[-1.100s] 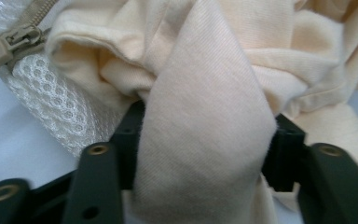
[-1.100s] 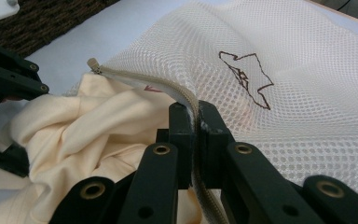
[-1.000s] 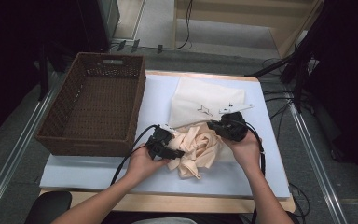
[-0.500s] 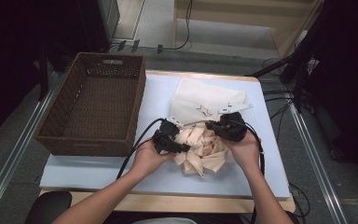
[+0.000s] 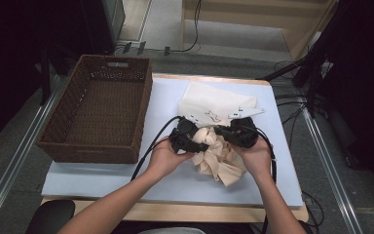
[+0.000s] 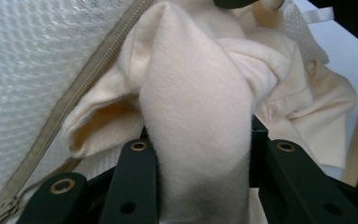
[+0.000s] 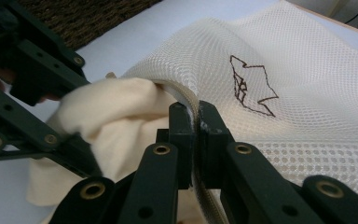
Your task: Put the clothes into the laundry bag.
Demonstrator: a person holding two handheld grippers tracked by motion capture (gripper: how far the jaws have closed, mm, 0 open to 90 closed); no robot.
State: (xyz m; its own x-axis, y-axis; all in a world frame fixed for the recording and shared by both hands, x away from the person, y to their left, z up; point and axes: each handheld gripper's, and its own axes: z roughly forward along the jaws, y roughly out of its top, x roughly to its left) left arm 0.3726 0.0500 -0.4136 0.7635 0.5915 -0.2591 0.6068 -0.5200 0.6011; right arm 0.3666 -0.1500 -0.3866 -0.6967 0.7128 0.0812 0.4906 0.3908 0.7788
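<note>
Evidently, bagging a cream garment (image 5: pixel 219 158).
Right gripper (image 7: pixel 193 122) pinches the mesh bag's (image 5: pixel 214 101) rim open; left gripper (image 6: pixel 200 154) clamps the cloth, feeding it in.

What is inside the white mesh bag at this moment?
Part of the cream garment enters the mesh bag at its zipper opening, which the right gripper pinches; the left gripper holds the garment. Deeper contents are hidden by the mesh.

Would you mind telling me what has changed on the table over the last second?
The left gripper has carried the cream garment rightward and up the table, bunching it against the mesh laundry bag. The right gripper stays clamped on the bag's zipper edge, having shifted only slightly. Both grips are unchanged; the wicker basket has not moved.
</note>
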